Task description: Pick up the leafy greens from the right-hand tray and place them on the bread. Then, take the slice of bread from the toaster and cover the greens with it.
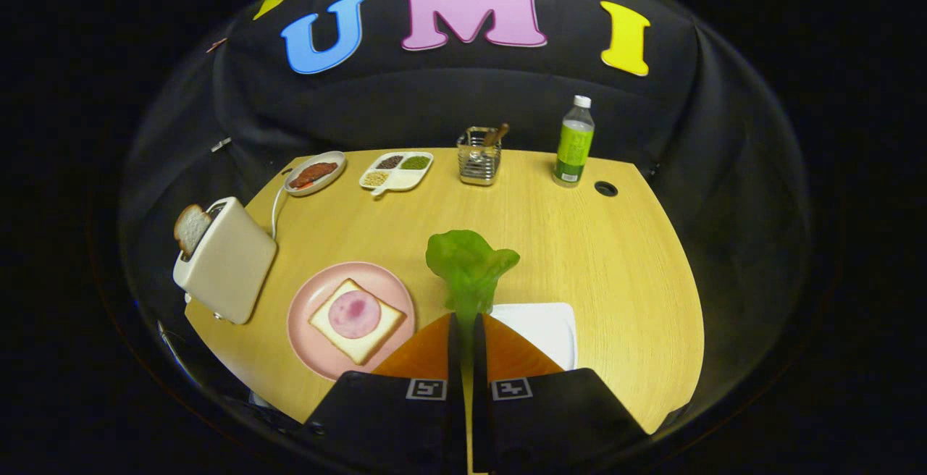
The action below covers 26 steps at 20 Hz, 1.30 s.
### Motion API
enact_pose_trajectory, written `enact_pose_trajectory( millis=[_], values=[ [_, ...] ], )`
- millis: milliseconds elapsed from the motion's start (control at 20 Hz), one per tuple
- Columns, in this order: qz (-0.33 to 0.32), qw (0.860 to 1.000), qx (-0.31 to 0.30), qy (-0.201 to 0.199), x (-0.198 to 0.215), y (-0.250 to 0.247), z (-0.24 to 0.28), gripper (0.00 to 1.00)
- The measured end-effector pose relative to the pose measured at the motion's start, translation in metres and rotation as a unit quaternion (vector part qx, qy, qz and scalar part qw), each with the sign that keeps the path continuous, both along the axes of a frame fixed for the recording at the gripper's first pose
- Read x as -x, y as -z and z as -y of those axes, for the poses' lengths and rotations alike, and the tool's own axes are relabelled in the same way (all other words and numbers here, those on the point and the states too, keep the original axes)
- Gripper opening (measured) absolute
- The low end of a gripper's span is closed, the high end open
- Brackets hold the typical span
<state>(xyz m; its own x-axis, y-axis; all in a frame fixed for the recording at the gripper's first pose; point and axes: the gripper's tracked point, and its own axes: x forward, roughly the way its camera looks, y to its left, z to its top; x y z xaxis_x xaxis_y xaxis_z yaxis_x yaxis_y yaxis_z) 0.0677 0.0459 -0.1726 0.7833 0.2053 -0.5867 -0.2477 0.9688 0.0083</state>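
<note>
Leafy greens are pinched by the closed gripper, lifted above the white tray. Carrying step; a leftward move to the bread is called for.

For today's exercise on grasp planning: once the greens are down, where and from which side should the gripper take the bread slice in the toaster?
The gripper is shut on the leafy greens now. The bread slice stands on edge in the toaster, its upper part clear of the slot. Probably best: come from above and pinch its two flat faces near the top crust.
</note>
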Motion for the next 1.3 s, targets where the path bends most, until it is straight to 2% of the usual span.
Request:
enact_pose_trajectory(
  millis=[250,600,900,1300],
  values=[
    [0.004,0.999,-0.015,-0.046,0.006,-0.012,-0.067,0.08],
    [-0.014,0.996,-0.017,-0.082,0.007,0.012,-0.128,0.08],
    [-0.03,0.995,-0.017,-0.098,0.006,0.048,-0.154,0.08],
    [-0.041,0.996,0.009,-0.081,-0.003,0.081,-0.156,0.16]
  ],
)
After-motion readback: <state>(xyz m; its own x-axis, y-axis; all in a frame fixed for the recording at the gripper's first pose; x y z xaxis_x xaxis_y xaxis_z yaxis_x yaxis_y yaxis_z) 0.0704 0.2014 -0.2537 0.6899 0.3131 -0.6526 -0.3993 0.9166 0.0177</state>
